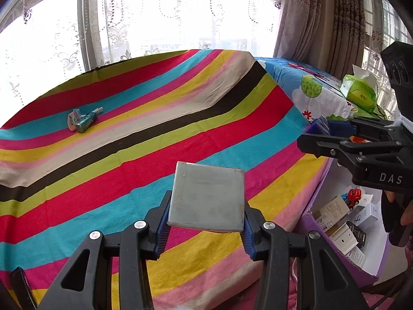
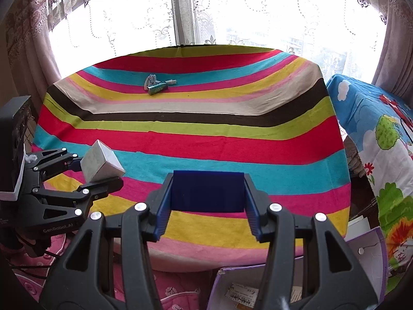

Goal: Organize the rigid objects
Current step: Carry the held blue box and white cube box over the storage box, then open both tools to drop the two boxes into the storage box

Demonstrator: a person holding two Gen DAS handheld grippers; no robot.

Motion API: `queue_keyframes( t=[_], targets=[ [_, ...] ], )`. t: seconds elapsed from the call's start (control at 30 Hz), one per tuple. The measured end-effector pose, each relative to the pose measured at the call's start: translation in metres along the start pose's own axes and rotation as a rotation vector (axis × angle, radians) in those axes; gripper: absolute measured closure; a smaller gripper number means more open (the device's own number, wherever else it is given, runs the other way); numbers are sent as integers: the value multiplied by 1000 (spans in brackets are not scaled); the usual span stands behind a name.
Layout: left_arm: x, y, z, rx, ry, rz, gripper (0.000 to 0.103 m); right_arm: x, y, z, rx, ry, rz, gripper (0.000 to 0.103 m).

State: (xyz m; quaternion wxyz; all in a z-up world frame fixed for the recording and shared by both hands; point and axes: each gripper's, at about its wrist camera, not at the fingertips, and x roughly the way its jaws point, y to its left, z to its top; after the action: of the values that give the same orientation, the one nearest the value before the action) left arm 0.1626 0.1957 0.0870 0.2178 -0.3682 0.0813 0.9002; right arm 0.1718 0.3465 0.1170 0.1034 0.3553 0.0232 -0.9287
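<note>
My left gripper is shut on a flat grey box, held above the striped cloth; in the right wrist view the same grey box shows at the left between that gripper's fingers. My right gripper is shut on a dark blue box, held over the near part of the cloth; in the left wrist view this blue box shows at the right edge. A small green packet lies with a white piece on the far stripes, also seen as the green packet at far left.
The striped cloth covers a raised surface under a curtained window. A purple open box with several small cartons and a toy car stands on the floor at the right. A green tissue pack rests on the cartoon-print cover.
</note>
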Motion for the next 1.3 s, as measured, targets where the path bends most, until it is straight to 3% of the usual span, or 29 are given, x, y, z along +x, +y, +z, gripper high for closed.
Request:
queue_keyframes(
  t=[0.47,0.73,0.93,1.13,1.3],
  targets=[
    [-3,-104,29,233,-24,-150,56,-57,-86,-41,131,15,-185,49],
    [1,-144,40,271,13,-254,56,-82,-117,-55,171,24,-251,49],
    [13,-185,35,332,62,-323,56,-96,-134,-75,174,75,-286,49],
    [44,-201,10,302,210,-438,56,-100,-151,-105,219,167,-320,49],
    [54,-217,-7,330,274,-502,56,-98,-157,-121,228,215,-344,49]
  ],
)
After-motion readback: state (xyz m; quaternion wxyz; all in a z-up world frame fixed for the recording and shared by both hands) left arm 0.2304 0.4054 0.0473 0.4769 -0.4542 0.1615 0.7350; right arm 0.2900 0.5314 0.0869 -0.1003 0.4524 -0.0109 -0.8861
